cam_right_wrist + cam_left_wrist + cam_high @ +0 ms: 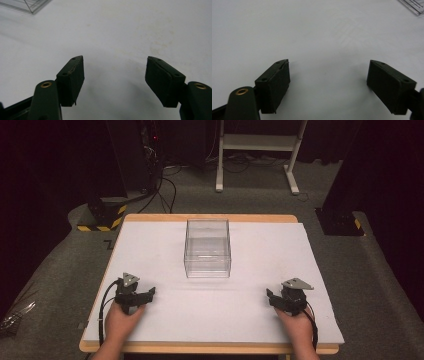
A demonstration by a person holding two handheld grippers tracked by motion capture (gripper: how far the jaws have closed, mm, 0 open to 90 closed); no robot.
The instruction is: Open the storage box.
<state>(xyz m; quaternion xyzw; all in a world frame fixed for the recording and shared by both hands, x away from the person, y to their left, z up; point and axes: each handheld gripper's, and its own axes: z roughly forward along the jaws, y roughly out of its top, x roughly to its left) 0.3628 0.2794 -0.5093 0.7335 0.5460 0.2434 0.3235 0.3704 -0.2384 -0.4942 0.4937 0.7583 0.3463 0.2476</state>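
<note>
1. At the left we see the left gripper (142,296) near the near left corner of the desk (165,330). A hand (120,320) holds it from the near edge. Its jaws stand wide apart with only bare white surface between them, so it holds nothing (328,80). A black cable (103,310) goes from it back toward the near edge.
2. In the middle stands a clear box (207,248), nearer to the far edge than to the near edge. It is upright and open on top, and we see nothing inside it. Its long axis goes from the near edge to the far edge. It is well apart from both grippers, and nothing lies between it and them. A corner of it shows at the top right of the left gripper view (413,6) and at the top left of the right gripper view (27,5).
3. At the right, the right gripper (275,298) is near the near right corner, held by the other hand (300,327). Its jaws are also wide open and empty (115,80).
4. The desk has a white top with a wooden rim. In the right gripper view the white surface has faint yellowish marks.
5. Around the desk is grey carpet (390,285). Behind the far edge we see a white frame (257,145) at the right, and at the left a dark stand with cables (165,190) and a black and yellow striped base (102,220). The room is dark.
</note>
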